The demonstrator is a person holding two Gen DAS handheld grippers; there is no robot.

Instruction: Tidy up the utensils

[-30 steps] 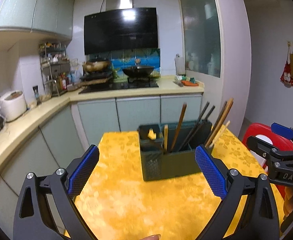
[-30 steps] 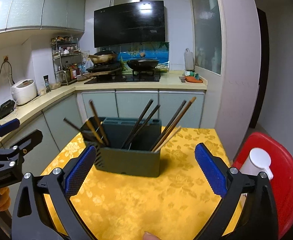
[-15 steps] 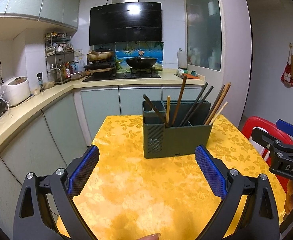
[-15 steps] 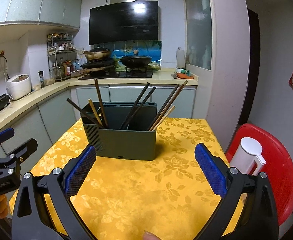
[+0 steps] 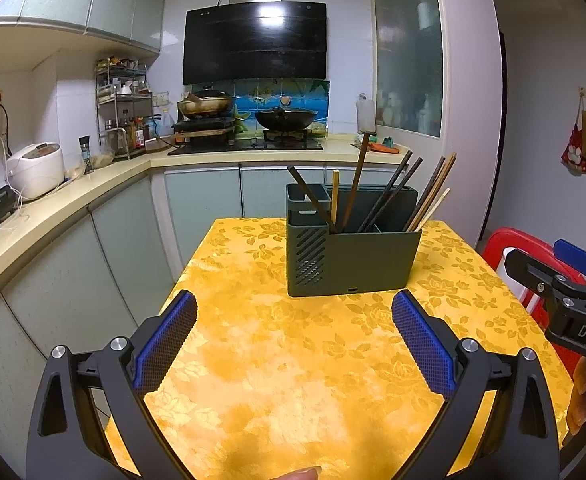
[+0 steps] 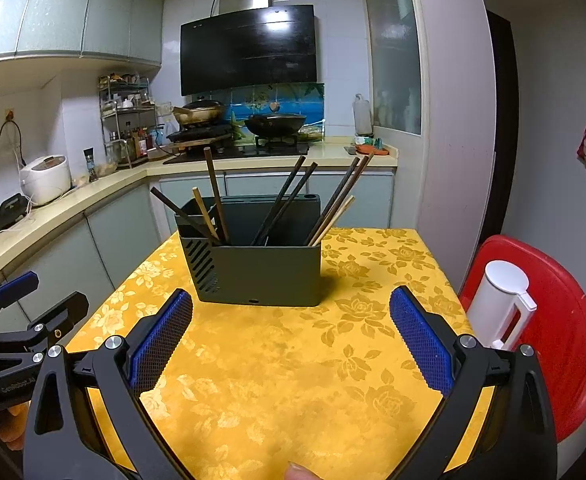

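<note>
A dark green utensil holder (image 5: 353,260) (image 6: 265,272) stands on the yellow flowered tablecloth (image 5: 293,360) (image 6: 293,380), at the table's far half. Several chopsticks (image 5: 389,196) (image 6: 285,200), dark and light wood, lean inside its compartments. My left gripper (image 5: 293,344) hovers open over the near part of the table, well short of the holder, nothing between its blue pads (image 5: 165,340). My right gripper (image 6: 291,340) is likewise open and empty, facing the holder from the right side. Each gripper shows at the other view's edge.
A red plastic chair (image 6: 553,320) with a white jug (image 6: 501,312) on it stands right of the table. A kitchen counter (image 5: 53,208) runs along the left and back, with a rice cooker (image 5: 37,168), a spice rack and a stove with pans.
Both grippers have pulled back and risen away from the holder, which now looks smaller and farther off. Both stayed open and empty.
</note>
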